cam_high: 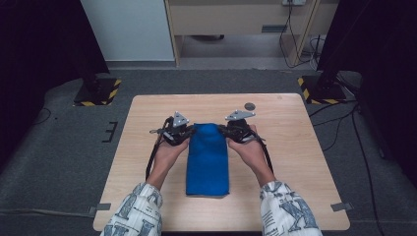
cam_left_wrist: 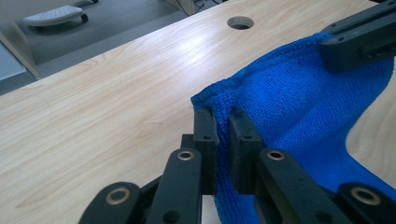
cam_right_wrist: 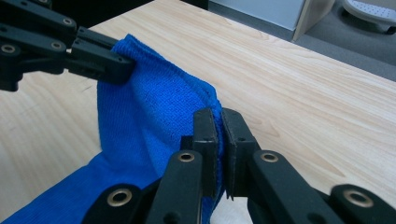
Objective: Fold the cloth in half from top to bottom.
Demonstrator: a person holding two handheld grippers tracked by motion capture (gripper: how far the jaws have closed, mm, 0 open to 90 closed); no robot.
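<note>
A: What is seen nearest the person's edge of the table (cam_high: 295,162)?

B: Two patterned sleeves (cam_high: 135,211) are seen there, and between them the near end of a folded blue cloth (cam_high: 207,157) is laid flat on the wood.

A: How is the cloth placed?

B: It is stretched away from the person down the middle of the table. Its far end is lifted off the surface and bunched between the two grippers.

A: How is the left gripper (cam_high: 183,132) set?

B: Its jaws are clenched on the far left corner of the cloth; in the left gripper view blue fabric is pinched between the pads (cam_left_wrist: 205,135).

A: And the right gripper (cam_high: 228,132)?

B: The far right corner is grasped by it in the same way, with the jaws pressed tight on the fabric edge in the right gripper view.

A: What is found farther off?

B: A round hole (cam_high: 250,105) is cut in the table beyond the right gripper, well apart from the cloth.
</note>
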